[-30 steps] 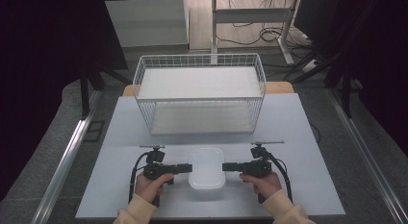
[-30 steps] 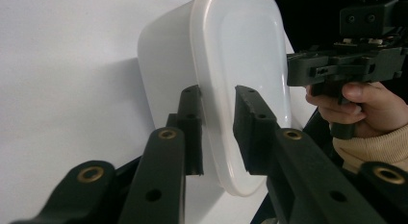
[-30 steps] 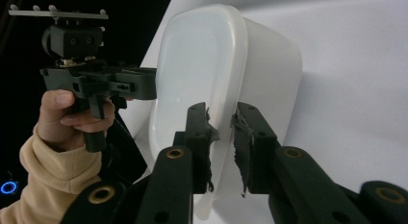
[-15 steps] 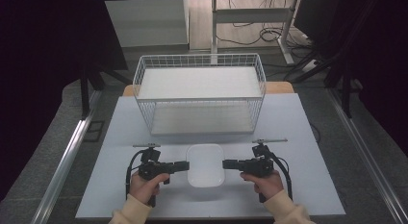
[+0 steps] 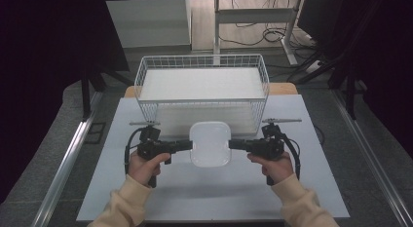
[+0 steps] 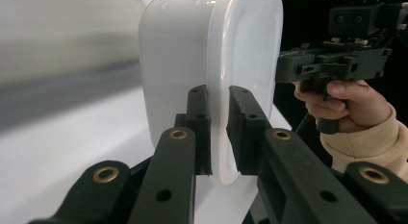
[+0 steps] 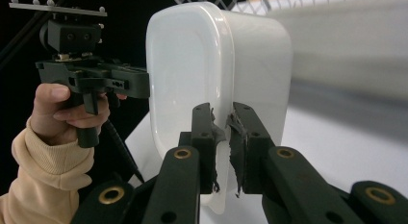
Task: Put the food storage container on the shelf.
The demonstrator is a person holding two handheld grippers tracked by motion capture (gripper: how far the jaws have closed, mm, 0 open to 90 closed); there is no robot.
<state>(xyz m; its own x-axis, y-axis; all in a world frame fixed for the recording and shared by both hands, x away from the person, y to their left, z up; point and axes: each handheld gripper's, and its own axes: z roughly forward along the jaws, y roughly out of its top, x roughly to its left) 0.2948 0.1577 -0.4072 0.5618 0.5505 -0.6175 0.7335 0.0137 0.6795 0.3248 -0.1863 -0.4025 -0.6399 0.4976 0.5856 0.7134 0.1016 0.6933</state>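
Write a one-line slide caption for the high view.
Left gripper and right gripper clamp opposite rims of a white container before a wire basket.

The left tongs (image 5: 186, 144) and the right tongs (image 5: 234, 144) are black, with round brass rivets and small screw holes along their bars. A black cable loops from each. The right tongs' pads (image 7: 234, 132) look torn. The person wears cream sleeves (image 5: 124, 202) with ribbed cuffs.
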